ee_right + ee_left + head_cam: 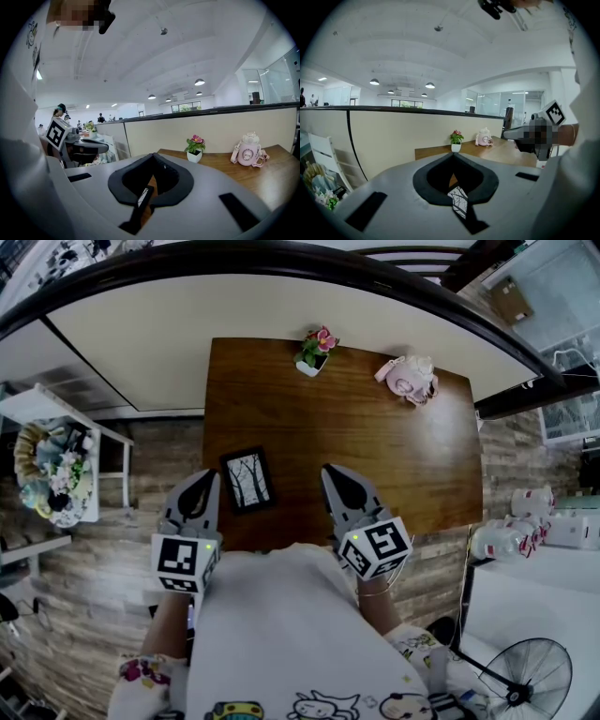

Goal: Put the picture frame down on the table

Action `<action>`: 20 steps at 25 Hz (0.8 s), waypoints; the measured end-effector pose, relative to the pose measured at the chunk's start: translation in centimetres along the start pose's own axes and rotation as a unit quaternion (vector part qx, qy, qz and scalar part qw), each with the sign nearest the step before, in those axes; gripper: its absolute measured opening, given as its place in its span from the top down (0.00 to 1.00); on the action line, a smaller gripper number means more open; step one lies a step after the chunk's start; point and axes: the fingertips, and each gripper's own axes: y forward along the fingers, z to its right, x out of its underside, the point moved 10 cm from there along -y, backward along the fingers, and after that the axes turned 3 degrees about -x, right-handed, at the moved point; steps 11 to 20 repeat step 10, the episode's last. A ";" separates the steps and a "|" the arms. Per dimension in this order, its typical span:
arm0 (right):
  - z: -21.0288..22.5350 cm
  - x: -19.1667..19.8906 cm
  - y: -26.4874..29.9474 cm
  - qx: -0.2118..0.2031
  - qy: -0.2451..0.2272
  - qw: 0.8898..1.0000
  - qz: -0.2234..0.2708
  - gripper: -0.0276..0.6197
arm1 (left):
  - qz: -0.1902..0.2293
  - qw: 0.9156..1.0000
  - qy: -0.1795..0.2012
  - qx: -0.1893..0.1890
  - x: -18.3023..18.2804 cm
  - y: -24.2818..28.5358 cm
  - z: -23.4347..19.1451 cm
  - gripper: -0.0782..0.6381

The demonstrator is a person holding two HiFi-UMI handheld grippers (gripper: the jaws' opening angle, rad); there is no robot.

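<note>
1. Frame first: the small black-edged picture frame with a bare-tree print (247, 480) rests on the dark brown wooden table (375, 446). It sits close to the near edge, with its picture side turned up toward you.
2. Your left gripper (208, 478) is closed tip to tip and grips nothing. In the left gripper view the frame shows only through the hollow behind the joined tips, on the table beyond them.
3. Your right gripper (330, 472) is likewise closed and empty. In its own view the frame appears nearly edge-on through the same hollow.
4. You hold both grippers low against your body, one on each side of the frame and apart from it. That probably keeps the frame framed between them without touching it.
5. Judging by the upturned face, the frame may already be down. Whether it lies fully flat or leans on a back stand cannot be told.
6. The white pot of pink flowers (315, 351) and the pink round bottle (411, 380) stand at the far edge, well apart from the frame.
</note>
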 end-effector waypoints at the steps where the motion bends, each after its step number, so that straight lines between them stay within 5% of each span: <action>1: 0.0 0.0 -0.1 0.001 0.000 1.000 -0.002 0.96 | -0.001 1.000 0.001 0.002 0.0 0.0 0.0 0.89; 20: 0.2 0.4 -0.2 0.008 -0.001 1.000 -0.007 0.96 | 0.001 1.000 0.007 0.006 -0.1 0.4 -0.2 0.89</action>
